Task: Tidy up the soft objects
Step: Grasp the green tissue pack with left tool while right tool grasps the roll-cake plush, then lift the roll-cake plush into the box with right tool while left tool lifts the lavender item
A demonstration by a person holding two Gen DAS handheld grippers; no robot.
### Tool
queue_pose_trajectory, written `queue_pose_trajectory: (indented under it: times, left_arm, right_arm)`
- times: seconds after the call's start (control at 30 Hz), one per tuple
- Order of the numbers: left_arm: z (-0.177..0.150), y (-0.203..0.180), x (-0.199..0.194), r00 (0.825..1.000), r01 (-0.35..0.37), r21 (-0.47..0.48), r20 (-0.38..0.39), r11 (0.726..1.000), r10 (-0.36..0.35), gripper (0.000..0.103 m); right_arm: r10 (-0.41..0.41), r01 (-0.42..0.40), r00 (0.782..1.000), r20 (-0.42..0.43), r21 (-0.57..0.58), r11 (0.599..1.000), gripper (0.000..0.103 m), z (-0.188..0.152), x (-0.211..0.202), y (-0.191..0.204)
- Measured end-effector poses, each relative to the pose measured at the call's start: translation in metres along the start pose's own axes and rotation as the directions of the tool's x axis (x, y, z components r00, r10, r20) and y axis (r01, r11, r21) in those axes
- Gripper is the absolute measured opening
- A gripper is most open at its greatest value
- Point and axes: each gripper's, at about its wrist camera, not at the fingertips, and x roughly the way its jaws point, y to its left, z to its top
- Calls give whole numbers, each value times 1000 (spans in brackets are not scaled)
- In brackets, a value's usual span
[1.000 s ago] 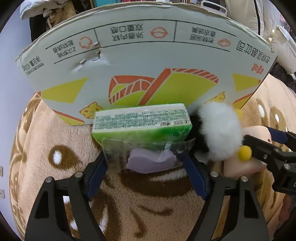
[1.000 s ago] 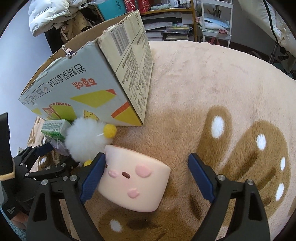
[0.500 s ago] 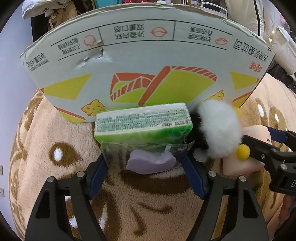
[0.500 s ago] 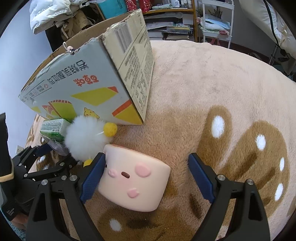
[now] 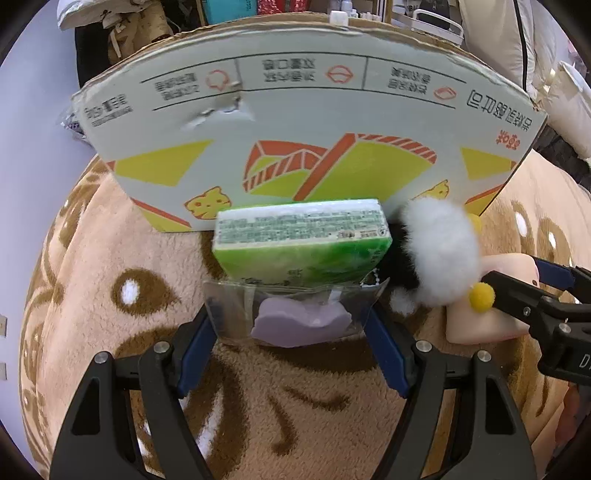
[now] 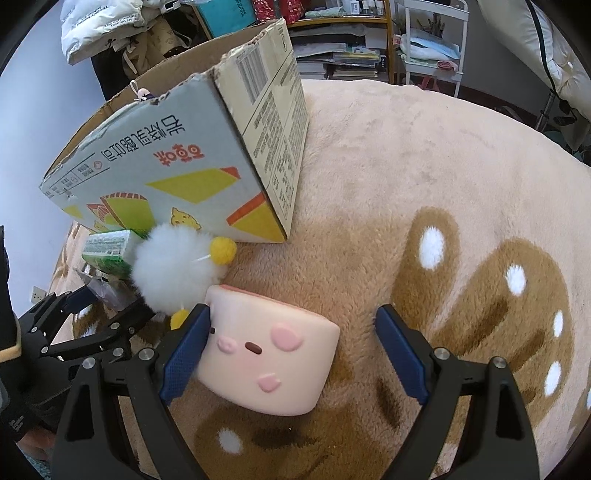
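My left gripper [image 5: 291, 325] is open around a clear packet with a purple soft piece [image 5: 301, 321], which lies between the fingers. Behind it lies a green tissue pack [image 5: 303, 240], against the cardboard box [image 5: 306, 122]. A white fluffy toy with yellow pompoms [image 5: 441, 254] sits to the right. My right gripper [image 6: 291, 354] is open around a pink squishy block with a face [image 6: 269, 362]; its left finger touches the block, the right finger stands apart. The fluffy toy [image 6: 171, 269], the tissue pack [image 6: 109, 249] and the box [image 6: 192, 162] also show in the right wrist view.
Everything lies on a beige plush blanket with brown patterns [image 6: 443, 184]. The box is open at the top. Shelves and a white cart [image 6: 432, 44] stand behind, with a white padded jacket [image 6: 99, 26] at the far left.
The left wrist view has pulled back a little, so the box and tissue pack look slightly farther. The right gripper and the pink block have barely moved.
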Motion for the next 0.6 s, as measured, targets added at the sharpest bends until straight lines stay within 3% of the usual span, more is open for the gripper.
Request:
queue_pose_trajectory:
  times: [0.23, 0.37, 0.5, 0.6]
  left_arm:
    - [-7, -7, -16, 1000, -14, 6, 9, 1000, 14, 76]
    - [-8, -16, -23, 999, -22, 30, 27, 999, 21, 76]
    - [-8, -24, -30, 999, -29, 43, 43, 999, 28, 76]
    - [-7, -24, -33, 998, -27, 38, 50, 999, 25, 76]
  right_arm:
    - [-21, 21, 1000, -1, -25, 999, 94, -9, -6, 6]
    - [-13, 13, 1000, -5, -23, 1000, 86, -12, -11, 8]
    - [-2, 2, 1000, 2, -34, 999, 62, -13, -16, 11]
    - [-5, 5, 1000, 5, -58, 998, 53, -16, -20, 17]
